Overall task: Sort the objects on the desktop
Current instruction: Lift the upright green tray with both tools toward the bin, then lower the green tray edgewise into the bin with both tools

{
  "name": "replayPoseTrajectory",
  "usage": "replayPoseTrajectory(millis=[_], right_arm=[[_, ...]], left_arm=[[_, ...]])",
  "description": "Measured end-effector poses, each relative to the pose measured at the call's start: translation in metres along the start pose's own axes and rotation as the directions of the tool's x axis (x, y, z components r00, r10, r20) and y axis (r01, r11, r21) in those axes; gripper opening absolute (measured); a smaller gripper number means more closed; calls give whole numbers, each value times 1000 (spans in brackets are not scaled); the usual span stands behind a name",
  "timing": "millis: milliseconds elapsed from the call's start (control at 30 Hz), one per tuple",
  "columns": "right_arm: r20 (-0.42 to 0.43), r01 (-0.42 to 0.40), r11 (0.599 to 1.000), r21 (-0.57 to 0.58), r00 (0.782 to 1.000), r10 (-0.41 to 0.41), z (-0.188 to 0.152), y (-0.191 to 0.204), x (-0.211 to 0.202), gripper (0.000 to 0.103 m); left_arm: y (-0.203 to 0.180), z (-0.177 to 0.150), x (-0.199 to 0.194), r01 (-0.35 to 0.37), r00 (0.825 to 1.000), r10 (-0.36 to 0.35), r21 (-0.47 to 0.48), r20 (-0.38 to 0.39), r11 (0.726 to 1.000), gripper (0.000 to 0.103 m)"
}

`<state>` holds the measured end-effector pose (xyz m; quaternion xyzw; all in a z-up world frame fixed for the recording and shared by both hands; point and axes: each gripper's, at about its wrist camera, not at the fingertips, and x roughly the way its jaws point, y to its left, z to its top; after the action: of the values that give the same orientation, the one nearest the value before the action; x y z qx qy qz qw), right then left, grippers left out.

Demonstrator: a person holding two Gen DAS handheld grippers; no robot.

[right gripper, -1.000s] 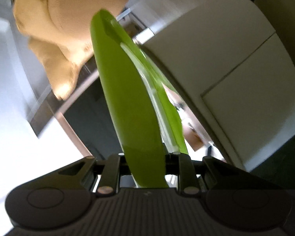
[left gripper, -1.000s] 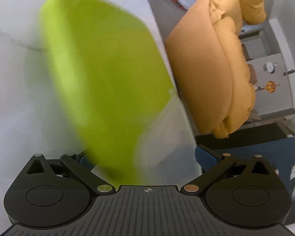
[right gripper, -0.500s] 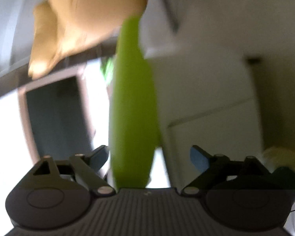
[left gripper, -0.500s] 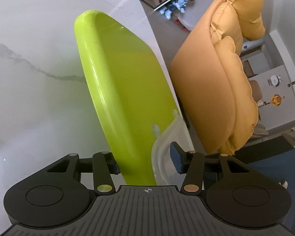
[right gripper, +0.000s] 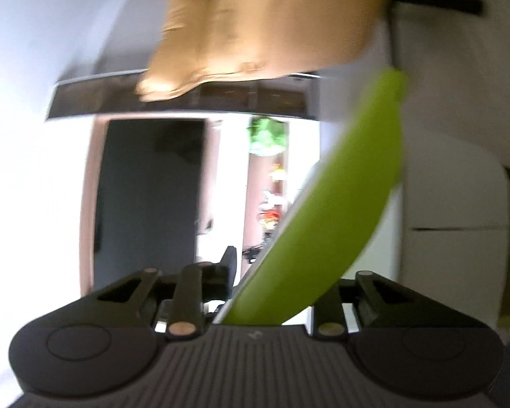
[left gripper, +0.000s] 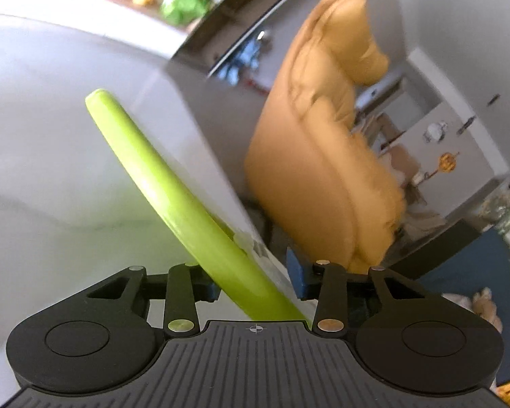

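Held up off the white table [left gripper: 51, 136]: one lime-green tray [left gripper: 173, 190], gripped at two ends. Left gripper [left gripper: 255, 280] closing, tray edge slanting between its fingers, left pad touching, right pad just beside. Right gripper [right gripper: 278, 282] closing too, the same tray [right gripper: 340, 204] wedged between its fingers, contact too blurred to confirm. Probably mid-carry toward a sorting spot. Next: level tray, steady shared hold. Mustard armchair [left gripper: 323, 170] behind. No readable writing anywhere.
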<state>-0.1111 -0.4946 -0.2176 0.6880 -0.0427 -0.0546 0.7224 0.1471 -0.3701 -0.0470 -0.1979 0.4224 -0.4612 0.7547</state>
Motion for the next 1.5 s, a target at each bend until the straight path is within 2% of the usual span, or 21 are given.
replayPoseTrajectory(millis=[133,233,300,367,500,567,667,733,800,833,900,933,1000,1033,1100,1167,1233,1333,1433,1467,1500], right_arm=[[-49,-120,988,-102,992,116,-10,39,7,29],[-130,-227,964,-134,969,210,-13,69,13,29],[-201,-280,948,-148,948,249,-22,77,17,29],[-279,-321,933,-163,922,269,-44,89,37,29],[-438,-347,930,-122,860,263,-109,89,84,29],[-519,-342,936,-82,817,252,-141,81,106,29],[-611,-320,946,-51,759,224,-180,65,129,30],[-647,-291,956,-46,738,193,-197,58,142,30],[-670,-268,962,-56,725,163,-210,53,154,30],[-669,-270,959,-83,728,147,-213,52,151,30],[-670,-266,957,-120,733,119,-218,46,140,29],[-669,-261,956,-135,735,107,-221,49,135,29],[-663,-250,953,-168,744,79,-222,58,126,28],[-660,-246,952,-182,749,68,-222,58,119,27],[-651,-235,950,-208,757,45,-220,63,108,26],[-637,-210,949,-236,771,12,-214,82,109,26],[-618,-180,946,-269,786,-26,-213,91,115,26],[-605,-152,951,-271,795,-45,-207,93,117,26],[-596,-139,950,-281,801,-59,-206,93,110,28],[-595,-143,945,-295,801,-64,-207,94,102,29],[-596,-147,940,-309,800,-71,-208,96,97,30]], left_arm=[[-17,17,-70,40,987,-52,80,149,996,43],[-19,23,-133,7,964,-41,132,262,991,45],[-4,27,-174,-20,948,-18,114,318,993,46],[16,26,-214,-56,926,17,92,376,994,47],[70,13,-294,-177,862,160,-11,481,984,47],[92,1,-323,-219,835,218,-59,505,974,47],[119,-18,-357,-280,807,311,-139,501,950,49],[131,-27,-371,-314,805,362,-180,469,932,54],[144,-33,-381,-286,836,354,-218,419,933,59],[151,-37,-384,-269,845,350,-245,403,931,61],[164,-44,-391,-245,857,353,-305,376,920,78],[171,-47,-395,-237,862,356,-332,361,913,80],[186,-51,-406,-214,886,340,-370,317,904,87],[191,-53,-410,-215,894,337,-377,296,901,88],[204,-59,-424,-168,919,278,-363,278,917,88],[209,-61,-437,-127,926,243,-368,289,921,94],[210,-63,-451,-115,921,233,-354,313,928,95],[214,-66,-475,-140,874,298,-389,383,911,96],[216,-74,-500,-203,799,413,-451,436,869,99],[218,-73,-502,-226,786,443,-466,431,855,99],[221,-75,-502,-241,786,457,-474,416,847,99]])
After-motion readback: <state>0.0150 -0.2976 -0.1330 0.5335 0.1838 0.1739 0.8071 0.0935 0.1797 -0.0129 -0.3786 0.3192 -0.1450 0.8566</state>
